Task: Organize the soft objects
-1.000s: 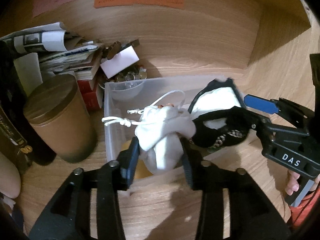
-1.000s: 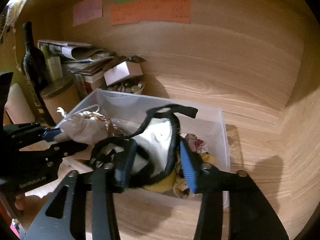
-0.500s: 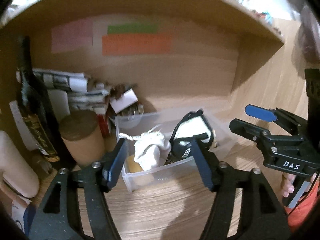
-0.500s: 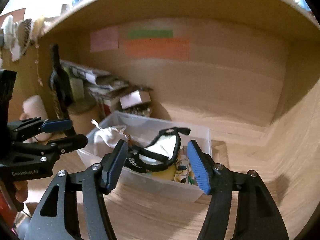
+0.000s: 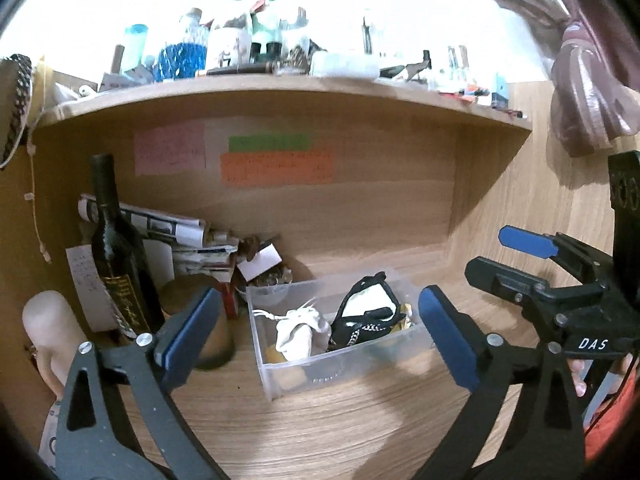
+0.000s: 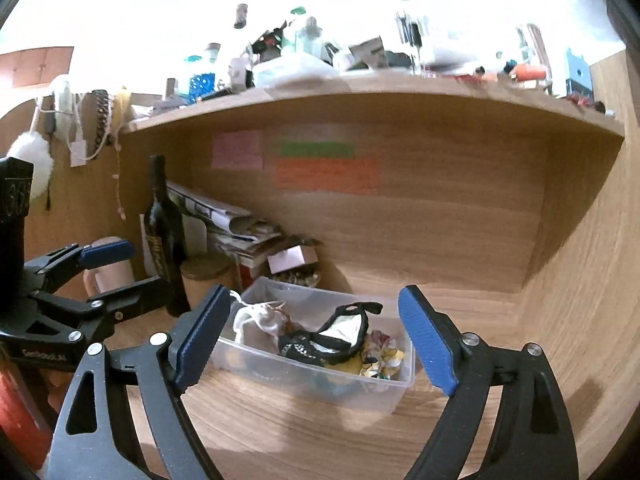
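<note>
A clear plastic bin point(image 5: 360, 368) point(image 6: 376, 392) stands on the wooden desk under a shelf. In it lie a white drawstring pouch point(image 5: 298, 330) point(image 6: 256, 318), a black-and-white fabric item with a chain point(image 5: 368, 314) point(image 6: 332, 340), and a yellow patterned cloth point(image 6: 382, 356). My left gripper point(image 5: 316, 340) is open and empty, pulled back in front of the bin. My right gripper point(image 6: 314, 338) is open and empty, also back from the bin. Each gripper shows in the other's view, the right point(image 5: 532, 264) and the left point(image 6: 104, 272).
A dark wine bottle point(image 5: 116, 256) point(image 6: 164, 236), a brown lidded canister point(image 5: 200, 320), stacked newspapers and books point(image 5: 180, 236) and a small bowl of coins point(image 5: 272, 284) crowd the left of the bin. The shelf overhead point(image 5: 280, 88) holds several bottles.
Both grippers let go of the pouch and the black-and-white item into the bin, opened wide and drew back and up from the bin.
</note>
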`<state>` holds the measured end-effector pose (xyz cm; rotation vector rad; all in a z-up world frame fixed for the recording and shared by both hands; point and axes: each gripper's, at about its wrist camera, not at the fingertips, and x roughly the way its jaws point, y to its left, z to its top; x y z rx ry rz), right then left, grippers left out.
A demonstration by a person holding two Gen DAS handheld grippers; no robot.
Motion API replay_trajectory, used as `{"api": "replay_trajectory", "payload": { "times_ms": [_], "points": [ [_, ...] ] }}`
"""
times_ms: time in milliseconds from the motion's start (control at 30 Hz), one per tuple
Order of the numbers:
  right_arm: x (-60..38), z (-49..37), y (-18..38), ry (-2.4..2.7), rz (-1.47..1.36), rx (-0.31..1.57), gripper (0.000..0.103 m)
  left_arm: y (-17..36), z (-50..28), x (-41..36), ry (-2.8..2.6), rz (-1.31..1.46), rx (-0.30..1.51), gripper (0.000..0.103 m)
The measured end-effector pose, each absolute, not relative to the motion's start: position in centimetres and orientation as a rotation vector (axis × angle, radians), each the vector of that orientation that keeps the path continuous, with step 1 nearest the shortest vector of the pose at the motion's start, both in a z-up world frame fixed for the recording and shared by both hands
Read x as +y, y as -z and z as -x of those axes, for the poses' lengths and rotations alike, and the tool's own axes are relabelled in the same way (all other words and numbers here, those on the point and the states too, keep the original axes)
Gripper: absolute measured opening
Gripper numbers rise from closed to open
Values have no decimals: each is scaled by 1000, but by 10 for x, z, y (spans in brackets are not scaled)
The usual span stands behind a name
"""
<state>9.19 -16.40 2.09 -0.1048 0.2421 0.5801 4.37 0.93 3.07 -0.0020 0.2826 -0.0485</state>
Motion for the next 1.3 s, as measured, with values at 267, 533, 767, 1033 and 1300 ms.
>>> {"api": "replay_trajectory", "payload": {
  "times_ms": [267,533,767,1033,1300],
  "points": [
    [-169,-74,-22,-565,88,188,103,-29,-32,3,40,-7,249,103],
    [-174,-65,-24,-560,71,177,103,-29,-28,4,49,19,248,103],
    [-176,-64,-23,-562,59,182,103,-29,-27,5,54,22,248,103],
    [-176,-61,-24,-567,55,176,103,-28,-27,7,62,22,249,103],
    [-176,-60,-24,-567,54,175,103,-27,-27,8,59,28,251,103]
  ]
}}
